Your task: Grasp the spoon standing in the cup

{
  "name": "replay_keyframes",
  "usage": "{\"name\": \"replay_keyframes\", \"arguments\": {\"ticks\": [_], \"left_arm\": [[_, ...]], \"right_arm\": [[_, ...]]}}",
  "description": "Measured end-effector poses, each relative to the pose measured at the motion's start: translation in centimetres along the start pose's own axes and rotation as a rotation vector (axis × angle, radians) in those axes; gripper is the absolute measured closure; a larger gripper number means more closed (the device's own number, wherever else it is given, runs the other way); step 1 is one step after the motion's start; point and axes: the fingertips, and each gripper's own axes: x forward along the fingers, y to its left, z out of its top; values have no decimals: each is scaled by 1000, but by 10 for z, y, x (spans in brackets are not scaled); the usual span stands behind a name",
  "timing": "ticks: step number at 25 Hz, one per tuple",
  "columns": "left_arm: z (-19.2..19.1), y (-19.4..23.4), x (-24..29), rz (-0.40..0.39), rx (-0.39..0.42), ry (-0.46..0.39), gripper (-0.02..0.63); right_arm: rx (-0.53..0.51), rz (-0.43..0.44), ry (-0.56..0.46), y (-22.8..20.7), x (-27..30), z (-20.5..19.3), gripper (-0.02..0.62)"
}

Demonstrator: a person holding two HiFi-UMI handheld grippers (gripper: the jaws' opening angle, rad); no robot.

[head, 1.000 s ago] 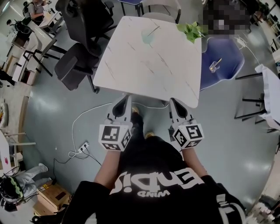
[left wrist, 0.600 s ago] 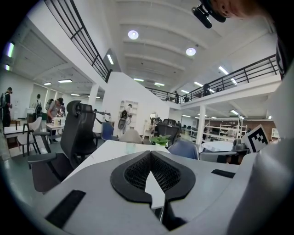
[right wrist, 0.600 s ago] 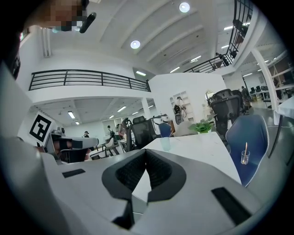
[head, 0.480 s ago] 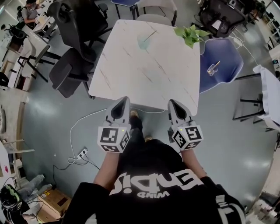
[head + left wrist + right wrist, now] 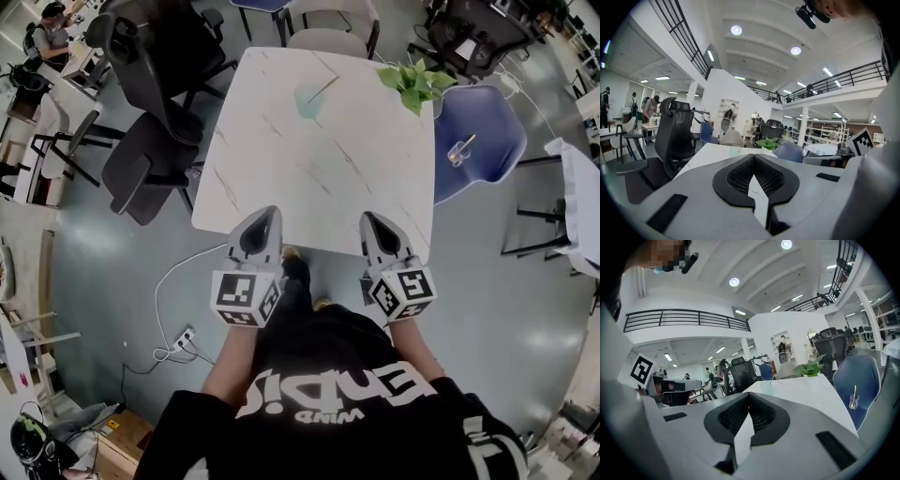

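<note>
The left gripper point(image 5: 265, 216) and right gripper point(image 5: 370, 220) are held side by side at the near edge of the table point(image 5: 309, 178) – each is closed tight, with nothing between its jaws. The cup point(image 5: 307, 101) is set near the far edge, well apart from both, with the spoon point(image 5: 324, 84) leaned in it. A forward reach with opened jaws is judged necessary before any grasp

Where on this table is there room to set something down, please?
Most of the table is bare: the middle and the near half, up to the edge by the left gripper and right gripper. Only the far end is taken, by the cup with its spoon and the plant at the far right corner.
</note>
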Motion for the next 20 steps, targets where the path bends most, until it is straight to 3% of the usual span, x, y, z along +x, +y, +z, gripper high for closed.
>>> {"name": "replay_keyframes", "arguments": {"ticks": [20], "left_arm": [[46, 83, 100, -143, 8, 8, 592]], "right_arm": [[3, -106, 1, -3, 113, 39, 583]]}}
